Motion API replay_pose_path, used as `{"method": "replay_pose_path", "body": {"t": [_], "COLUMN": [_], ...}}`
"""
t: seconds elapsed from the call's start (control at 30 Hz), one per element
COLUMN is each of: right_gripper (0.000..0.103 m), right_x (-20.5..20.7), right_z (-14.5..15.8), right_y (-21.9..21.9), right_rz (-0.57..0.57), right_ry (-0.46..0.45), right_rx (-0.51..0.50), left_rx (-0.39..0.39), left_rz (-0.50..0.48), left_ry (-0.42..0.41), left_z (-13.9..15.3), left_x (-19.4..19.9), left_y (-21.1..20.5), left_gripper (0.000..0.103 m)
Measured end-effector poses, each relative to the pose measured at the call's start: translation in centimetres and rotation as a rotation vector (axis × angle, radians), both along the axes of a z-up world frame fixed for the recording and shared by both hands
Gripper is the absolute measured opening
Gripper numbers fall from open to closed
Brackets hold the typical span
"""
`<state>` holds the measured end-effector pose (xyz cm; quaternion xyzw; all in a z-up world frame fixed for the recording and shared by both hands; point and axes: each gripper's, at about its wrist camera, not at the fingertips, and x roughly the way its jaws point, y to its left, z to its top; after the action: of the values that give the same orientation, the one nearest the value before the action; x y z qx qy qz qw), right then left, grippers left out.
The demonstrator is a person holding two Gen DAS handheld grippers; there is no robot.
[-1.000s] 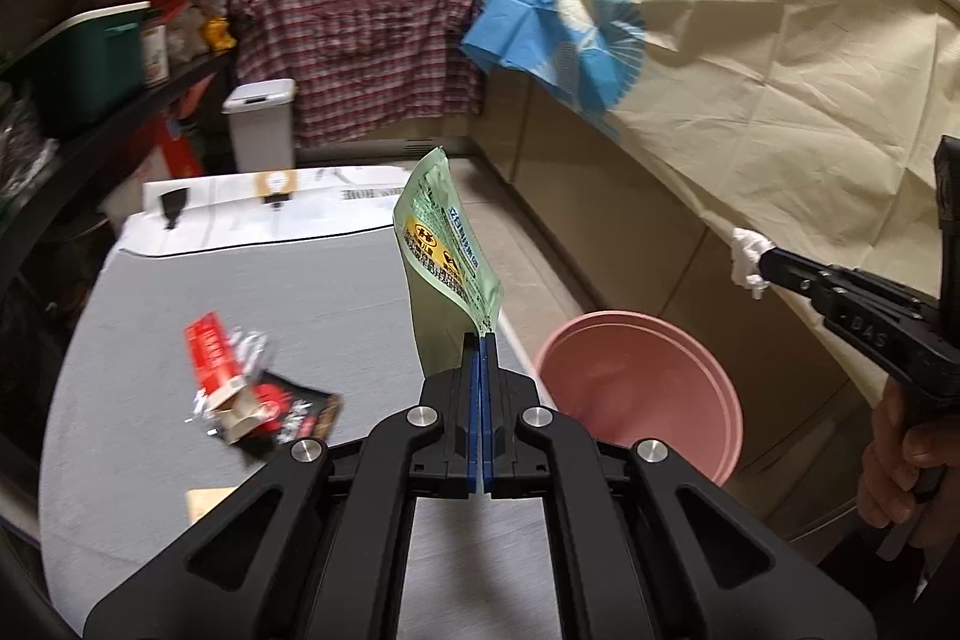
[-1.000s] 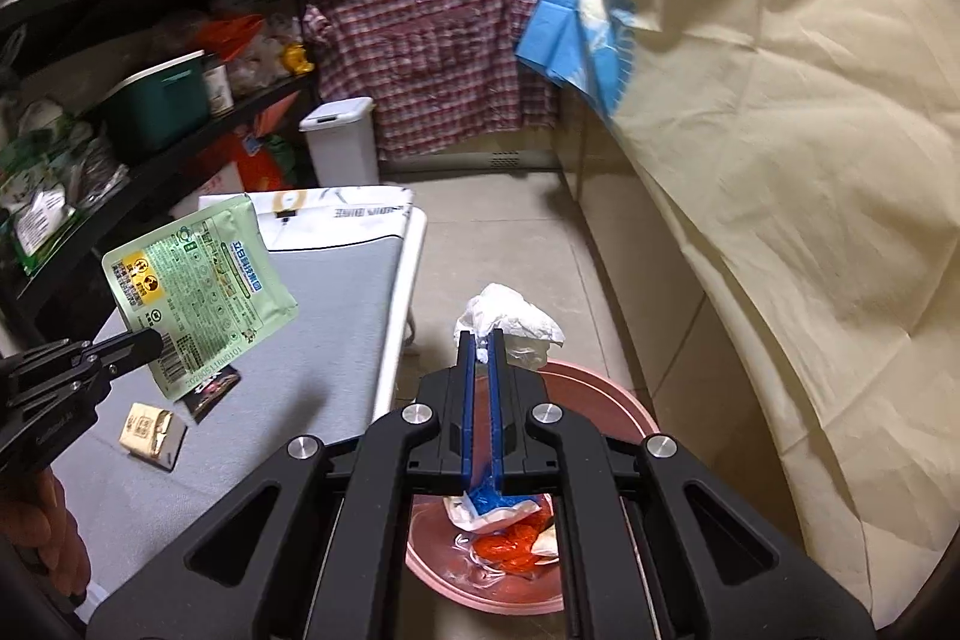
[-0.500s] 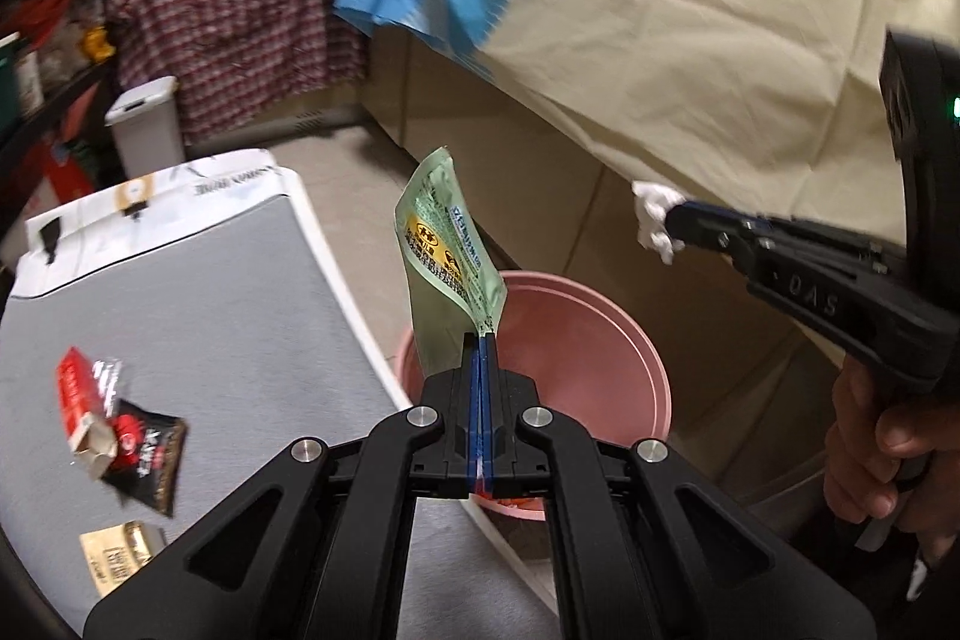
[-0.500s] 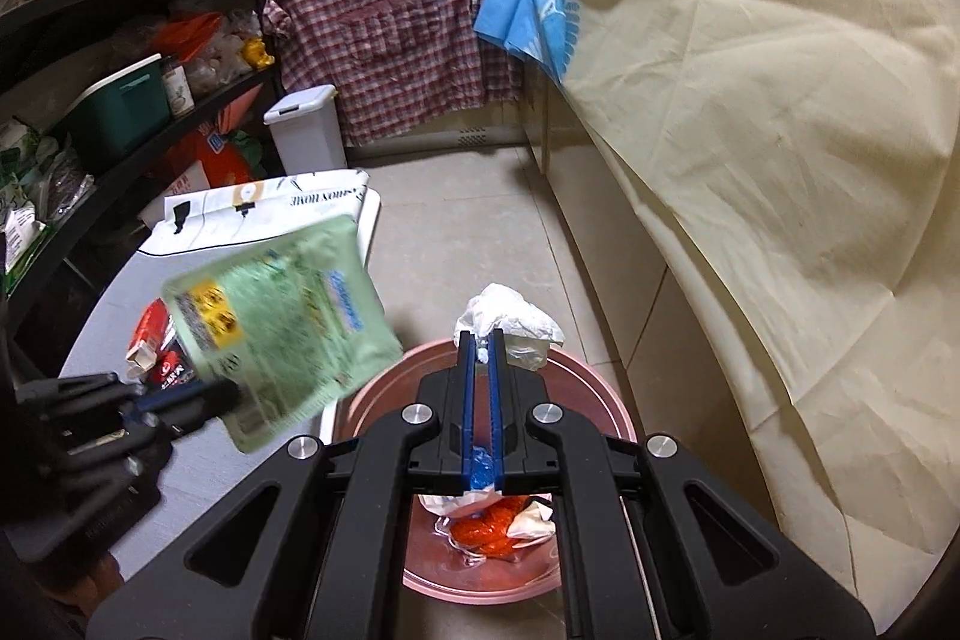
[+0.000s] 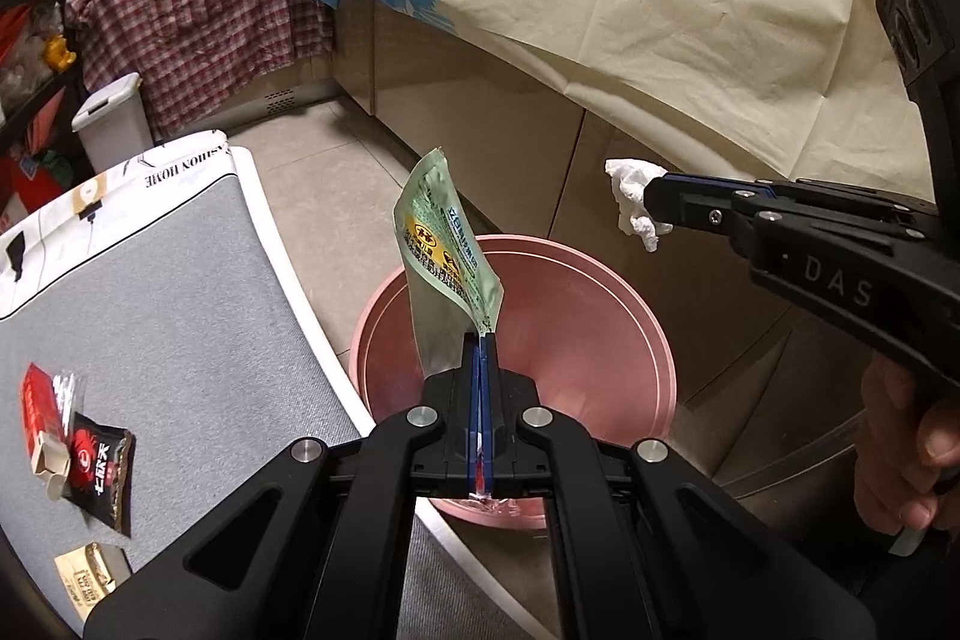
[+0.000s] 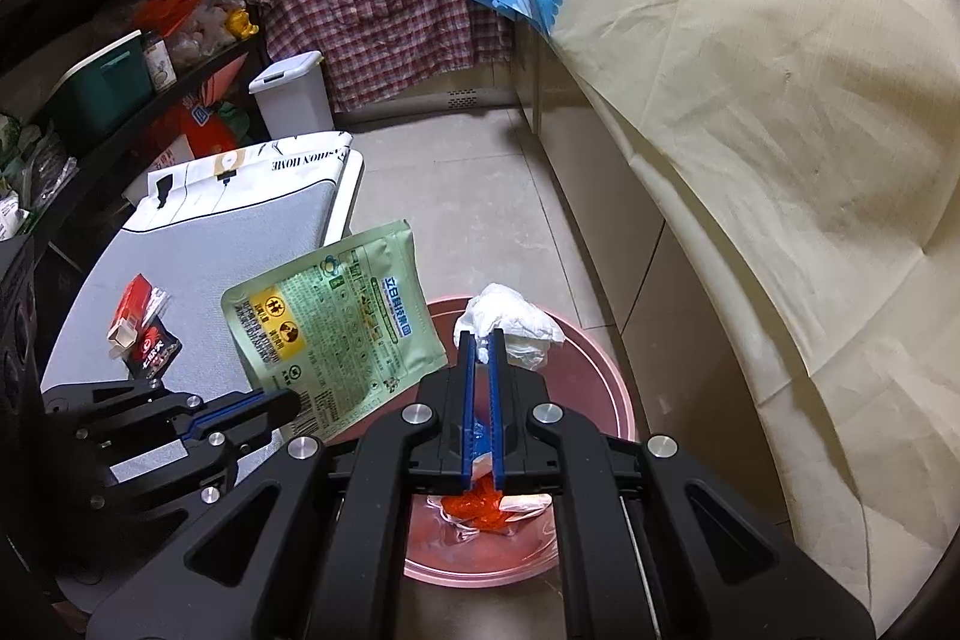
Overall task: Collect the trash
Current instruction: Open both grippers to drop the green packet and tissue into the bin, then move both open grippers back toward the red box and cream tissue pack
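Here the relation that matters is vertical: each piece of trash sits above the pink bucket, so the coming move is probably just a release. Farthest left, well away from both tools on the grey table top, the uncollected litter lies: a red carton touching a black sachet, and a small tan packet nearer the table's edge. Next comes the left gripper, its jaws pressed flat together on the lower corner of a green pouch. The pouch stands up and away from the fingertips, its long axis running along the line the tool points. In the right wrist view the pouch hangs over the bucket's left rim, partly above the table edge, so it looks to need a little more travel rightward before letting go. To the right of it, the right gripper is closed on a crumpled white tissue, which bulges out past and to the right of the fingertips. Beneath this tool the bucket's floor shows, with orange-red plastic scraps already in it. Of the two, the right hand seems better placed, squarely over the opening.
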<state>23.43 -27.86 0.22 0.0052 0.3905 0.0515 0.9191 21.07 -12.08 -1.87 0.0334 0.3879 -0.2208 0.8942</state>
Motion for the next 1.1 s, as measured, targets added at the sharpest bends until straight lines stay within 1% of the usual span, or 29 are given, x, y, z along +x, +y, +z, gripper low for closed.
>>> {"method": "replay_pose_path", "body": {"t": [0.13,0.17,0.2,0.23,0.27,0.3,0.53,0.67,0.83,1.1], "right_gripper": [0.008,0.011,0.020,0.027,0.042,0.048,0.048,0.048,0.048,0.047], "right_x": [0.2,0.3,0.4,0.5,0.5,0.4,0.2,-0.5,-1.0,-1.9], "right_z": [-0.2,-0.3,-0.5,-0.5,-0.6,-0.5,0.0,0.8,1.9,2.9], "right_y": [0.0,0.0,-0.1,-0.2,-0.2,-0.4,-0.5,0.2,1.7,5.3], "right_rz": [-0.003,-0.008,-0.011,-0.017,-0.023,-0.030,-0.035,-0.019,0.004,0.076], "right_ry": [0.014,0.021,0.027,0.029,0.028,0.024,0.002,-0.040,-0.083,-0.133], "right_rx": [0.002,0.000,0.001,0.000,-0.002,-0.005,0.011,0.022,0.036,0.049], "left_rx": [-0.005,-0.009,-0.013,-0.019,-0.026,-0.031,-0.051,-0.054,-0.060,-0.065], "left_rz": [-0.010,-0.009,-0.005,0.004,0.010,0.016,0.048,0.062,0.106,0.227], "left_ry": [0.016,0.016,0.021,0.021,0.018,0.015,-0.003,-0.028,-0.057,-0.081], "left_z": [-0.2,-0.2,-0.1,0.0,0.0,0.1,0.8,1.5,2.5,3.2], "left_x": [0.4,0.5,0.7,0.7,0.6,0.6,-0.1,-0.8,-1.7,-2.6], "left_y": [-0.3,-0.3,-0.2,-0.1,0.1,0.3,2.1,3.3,6.0,12.2], "left_gripper": [0.000,0.004,0.013,0.018,0.023,0.023,0.023,0.023,0.023,0.023]}}
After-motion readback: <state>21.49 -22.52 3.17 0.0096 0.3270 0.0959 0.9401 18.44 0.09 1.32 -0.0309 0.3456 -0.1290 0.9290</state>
